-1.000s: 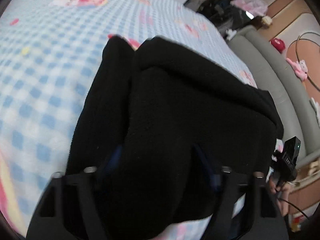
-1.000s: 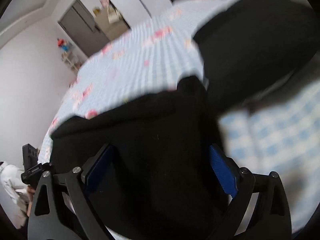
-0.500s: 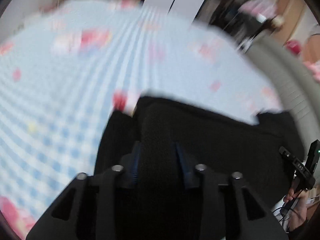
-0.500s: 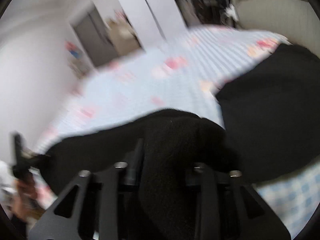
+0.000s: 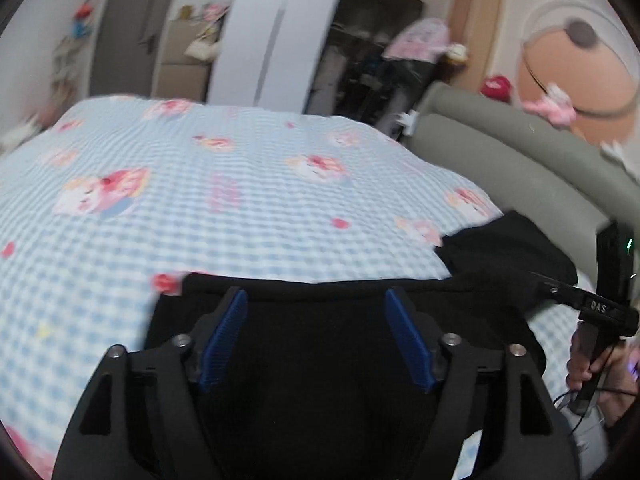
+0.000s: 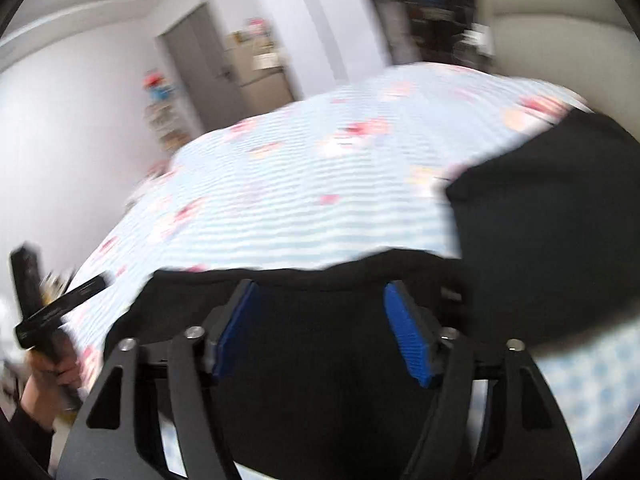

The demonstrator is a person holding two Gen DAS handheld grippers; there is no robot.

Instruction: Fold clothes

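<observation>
Left wrist view: left tongs (image 5: 316, 336) opening, pads wide and clear of the black garment (image 5: 320, 360) lying on the checked bedspread (image 5: 200, 208) beneath. Right wrist view: right tongs (image 6: 324, 328) likewise opening above the garment (image 6: 320, 380), gripping nothing.

A bed is covered by a blue-and-white checked sheet (image 5: 248, 216) printed with pink cartoon figures. A grey padded headboard (image 5: 500, 152) is seen along one side of the bed. Behind the bed, white wardrobe doors (image 5: 260, 32) and a dark open wardrobe (image 5: 368, 68) are visible, with a pink garment (image 5: 416, 42) hung at its edge. A grey door (image 6: 200, 64) is set in the white wall. A red round object (image 5: 495, 86) and a pink plush toy (image 5: 554, 106) are seen above the headboard, both blurred.
</observation>
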